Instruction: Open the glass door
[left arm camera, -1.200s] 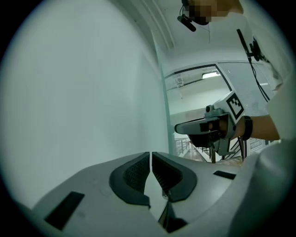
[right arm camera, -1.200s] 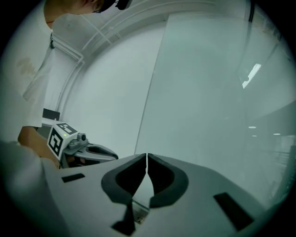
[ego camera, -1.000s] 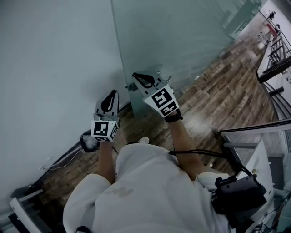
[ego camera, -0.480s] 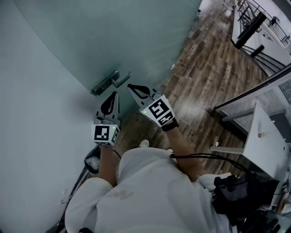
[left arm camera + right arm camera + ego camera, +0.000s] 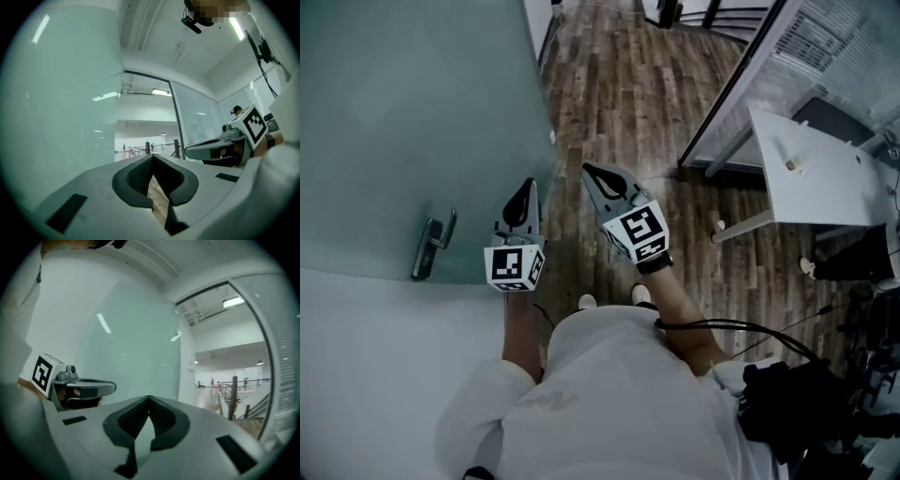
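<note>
Sitting left of left tongs (image 5: 528, 185) now: glass door (image 5: 412, 112) handle (image 5: 432, 246), earlier ahead.

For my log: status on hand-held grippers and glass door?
Left hand-held gripper shut, empty; right hand-held gripper same. Glass door open, handle free. Path unobstructed.

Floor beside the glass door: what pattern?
Brown wooden plank floor, mixed light and dark boards. Head view.

1. On the left the frosted glass door (image 5: 412, 112) stands as a wall, its lever handle (image 5: 432, 246) jutting out.
2. Right of the door's edge, wooden floor (image 5: 614, 84) runs open to the far side.
3. On the right a partition frame (image 5: 737, 84) and a white table (image 5: 825, 183) close off the passage.
</note>
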Demonstrator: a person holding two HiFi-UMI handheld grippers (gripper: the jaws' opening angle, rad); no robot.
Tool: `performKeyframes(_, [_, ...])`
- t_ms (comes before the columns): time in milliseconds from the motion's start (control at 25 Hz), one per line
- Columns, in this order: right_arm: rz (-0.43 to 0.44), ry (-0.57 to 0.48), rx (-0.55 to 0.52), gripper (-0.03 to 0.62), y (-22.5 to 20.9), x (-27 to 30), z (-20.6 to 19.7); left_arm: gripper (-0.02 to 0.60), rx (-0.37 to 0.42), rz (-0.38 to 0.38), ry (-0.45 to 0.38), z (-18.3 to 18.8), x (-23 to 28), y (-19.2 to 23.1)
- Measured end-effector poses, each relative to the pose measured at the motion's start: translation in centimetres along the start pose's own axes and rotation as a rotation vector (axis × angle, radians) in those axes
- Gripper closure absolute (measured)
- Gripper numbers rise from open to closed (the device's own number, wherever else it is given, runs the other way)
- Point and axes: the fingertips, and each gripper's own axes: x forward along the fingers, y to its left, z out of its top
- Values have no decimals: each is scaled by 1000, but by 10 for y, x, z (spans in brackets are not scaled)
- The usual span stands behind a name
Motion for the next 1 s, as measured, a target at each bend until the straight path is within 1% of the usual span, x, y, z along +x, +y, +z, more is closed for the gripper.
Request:
performKeyframes(160, [-247, 3, -3, 591, -80, -56, -6, 578, -12, -178, -34, 4, 69, -74])
performKeyframes(280, [-402, 10, -19, 591, -121, -99, -3, 579, -16, -272, -74, 16, 106, -123])
performKeyframes(360, [-476, 6, -17, 591, -142, -124, -1, 580, -17, -319, -94, 23, 123, -152])
performKeyframes(520, [-568, -11, -15, 591, -170, -159, 4, 580, -10, -379, -120, 33, 145, -194])
performKeyframes(680, [-632, -27, -4, 591, -189, -184, 2, 580, 14, -417, -130, 35, 155, -223])
performKeyframes(840, [-676, -48, 5, 591, -203, -202, 2, 580, 30, -441, -140, 38, 159, -244])
performKeyframes(1000, [-694, -56, 12, 591, -216, -210, 3, 578, 35, -441, -144, 40, 165, -253])
